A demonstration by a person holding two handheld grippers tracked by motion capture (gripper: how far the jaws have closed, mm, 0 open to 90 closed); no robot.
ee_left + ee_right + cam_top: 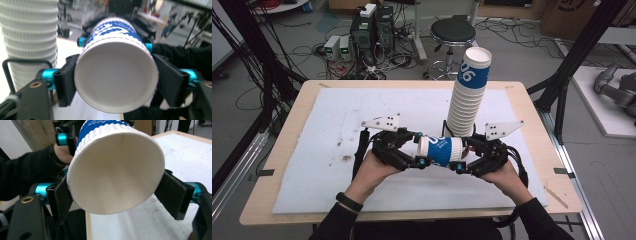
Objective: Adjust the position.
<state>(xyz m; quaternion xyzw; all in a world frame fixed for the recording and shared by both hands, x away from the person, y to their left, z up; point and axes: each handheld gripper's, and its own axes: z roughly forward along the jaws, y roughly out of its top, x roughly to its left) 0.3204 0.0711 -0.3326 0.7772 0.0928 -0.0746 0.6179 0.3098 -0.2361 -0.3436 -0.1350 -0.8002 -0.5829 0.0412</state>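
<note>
Just behind the held cup (pixel 441 150), the cup stack (pixel 468 100) stands upright.

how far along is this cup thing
Done: a tall cup stack stands in its black wire holder on the table. In hand: one blue-and-white cup is held sideways in the air, with the left claw and the right claw each gripping one end. Left: that cup is apart from the stack, so it probably has to be set somewhere.
</note>
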